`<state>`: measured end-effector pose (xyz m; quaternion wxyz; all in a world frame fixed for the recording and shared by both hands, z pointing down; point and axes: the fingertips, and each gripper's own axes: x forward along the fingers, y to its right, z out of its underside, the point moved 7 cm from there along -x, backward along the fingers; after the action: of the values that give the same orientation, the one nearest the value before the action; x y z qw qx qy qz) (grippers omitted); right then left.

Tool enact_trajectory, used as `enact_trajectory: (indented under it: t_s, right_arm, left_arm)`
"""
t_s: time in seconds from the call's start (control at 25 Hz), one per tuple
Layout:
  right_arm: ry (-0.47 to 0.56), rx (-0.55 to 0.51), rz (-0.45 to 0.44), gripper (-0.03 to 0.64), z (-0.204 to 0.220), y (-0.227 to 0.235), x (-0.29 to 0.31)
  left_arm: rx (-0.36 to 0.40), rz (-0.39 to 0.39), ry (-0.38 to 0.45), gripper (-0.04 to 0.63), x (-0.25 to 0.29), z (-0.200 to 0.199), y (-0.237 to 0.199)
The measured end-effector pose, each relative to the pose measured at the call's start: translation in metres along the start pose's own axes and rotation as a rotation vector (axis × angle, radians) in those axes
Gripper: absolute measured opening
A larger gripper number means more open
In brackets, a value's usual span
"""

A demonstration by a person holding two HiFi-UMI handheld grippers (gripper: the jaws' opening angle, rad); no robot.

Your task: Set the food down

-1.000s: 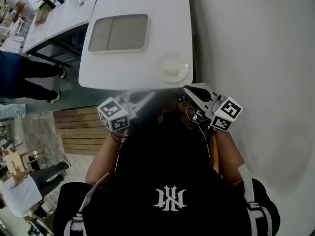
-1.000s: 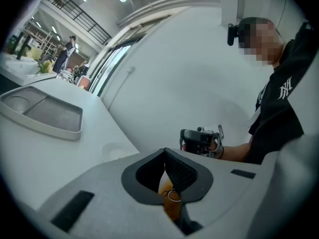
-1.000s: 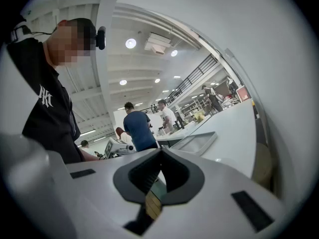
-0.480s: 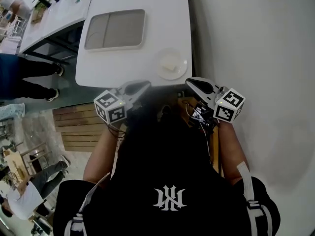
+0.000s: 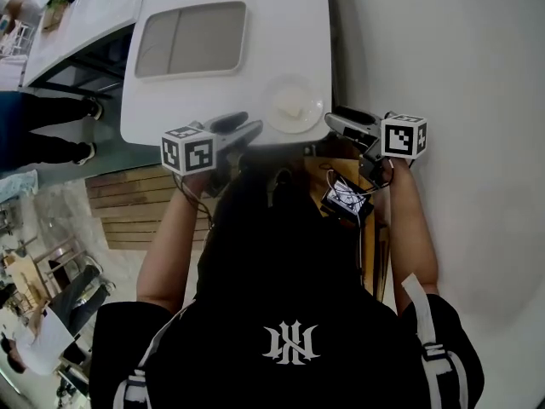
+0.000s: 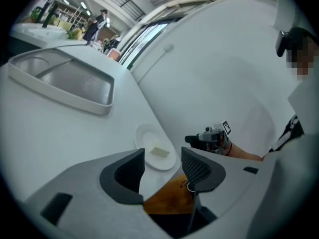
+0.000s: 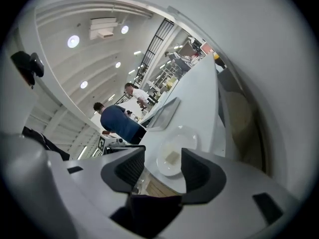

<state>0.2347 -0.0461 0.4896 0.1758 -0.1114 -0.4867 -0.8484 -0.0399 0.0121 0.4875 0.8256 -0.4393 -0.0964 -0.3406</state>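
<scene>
The food (image 5: 292, 107), a small pale slab, lies flat on the round white plate (image 5: 274, 96) at the near edge of the white table (image 5: 281, 24), just above the middle of the head view. Its long side runs roughly left to right along that edge (it is too small there to tell more). The left gripper (image 5: 249, 123) hangs just left of the plate and the right gripper (image 5: 334, 119) just right of it, both pointing in toward the plate, their jaws opening with nothing between them, while a two-compartment tray (image 5: 189, 73) sits well apart toward the upper left.
</scene>
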Motion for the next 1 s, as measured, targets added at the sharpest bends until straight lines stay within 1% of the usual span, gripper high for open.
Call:
enact_trajectory:
  t_s: [0.04,0.08,0.12,0.2,0.36,0.48,0.64,0.8,1.0]
  right_arm:
    - [-0.020,0.028,-0.002,0.198,-0.002,0.007,0.005]
    - [-0.035,0.053,-0.006,0.198,-0.005,0.011,0.009]
    - [-0.047,0.074,-0.008,0.182,-0.006,0.014,0.012]
    - [-0.079,0.106,0.002,0.175,-0.007,0.019,0.016]
    - [-0.140,0.162,0.064,0.175,-0.004,0.036,0.026]
    - [-0.166,0.201,0.087,0.173,-0.005,0.044,0.032]
    - [-0.190,0.229,0.102,0.166,-0.005,0.053,0.038]
    - [-0.198,0.248,0.103,0.152,-0.004,0.053,0.042]
    - [-0.211,0.262,0.095,0.135,-0.004,0.051,0.046]
  left_arm:
    - [-0.033,-0.008,-0.021,0.216,0.005,-0.002,-0.005]
    - [-0.057,-0.017,-0.040,0.219,0.010,-0.005,-0.010]
    - [-0.073,-0.028,-0.056,0.221,0.013,-0.007,-0.013]
    - [-0.095,-0.050,-0.079,0.221,0.017,-0.009,-0.017]
    - [-0.128,-0.070,-0.143,0.221,0.028,-0.008,-0.026]
    - [-0.138,-0.077,-0.189,0.219,0.035,-0.009,-0.030]
    - [-0.147,-0.083,-0.224,0.219,0.042,-0.011,-0.036]
    - [-0.148,-0.090,-0.270,0.219,0.045,-0.013,-0.039]
    - [-0.137,-0.086,-0.300,0.218,0.053,-0.016,-0.034]
